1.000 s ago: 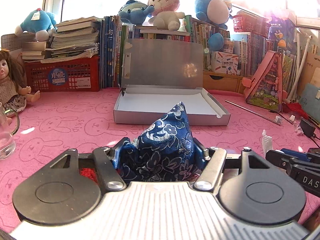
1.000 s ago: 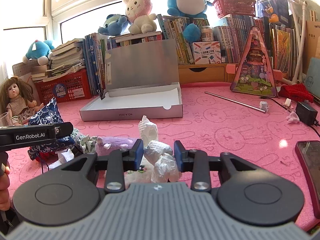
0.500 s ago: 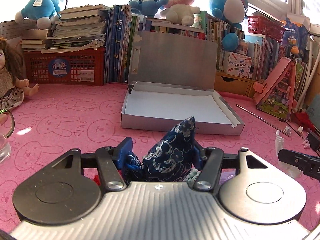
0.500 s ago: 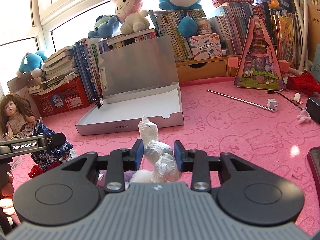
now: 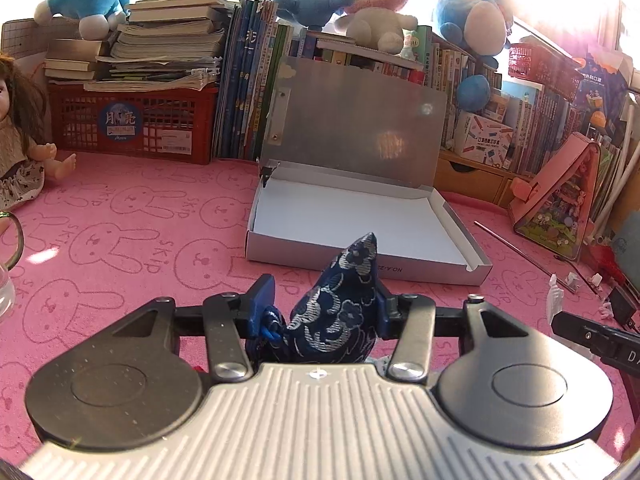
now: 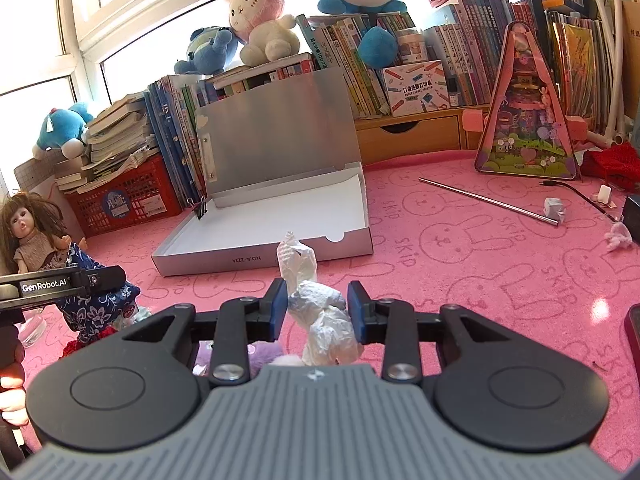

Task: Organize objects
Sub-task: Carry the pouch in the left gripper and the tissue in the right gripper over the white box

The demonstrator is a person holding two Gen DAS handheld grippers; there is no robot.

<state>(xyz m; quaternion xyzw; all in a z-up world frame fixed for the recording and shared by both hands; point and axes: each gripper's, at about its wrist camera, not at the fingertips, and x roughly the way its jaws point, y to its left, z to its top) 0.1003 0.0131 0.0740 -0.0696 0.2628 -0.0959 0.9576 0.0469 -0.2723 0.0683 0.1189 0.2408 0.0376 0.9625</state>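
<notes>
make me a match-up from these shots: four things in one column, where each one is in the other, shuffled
Things:
1. blue pouch
2. white crumpled paper
3. pink rabbit plush
4. metal straw

Places:
A. on top of the books
B. between the left gripper's closing fingers
C. lying on the pink mat, right of the open box
D. in the shut right gripper

Pairs: 1-B, 2-D, 3-A, 4-C
</notes>
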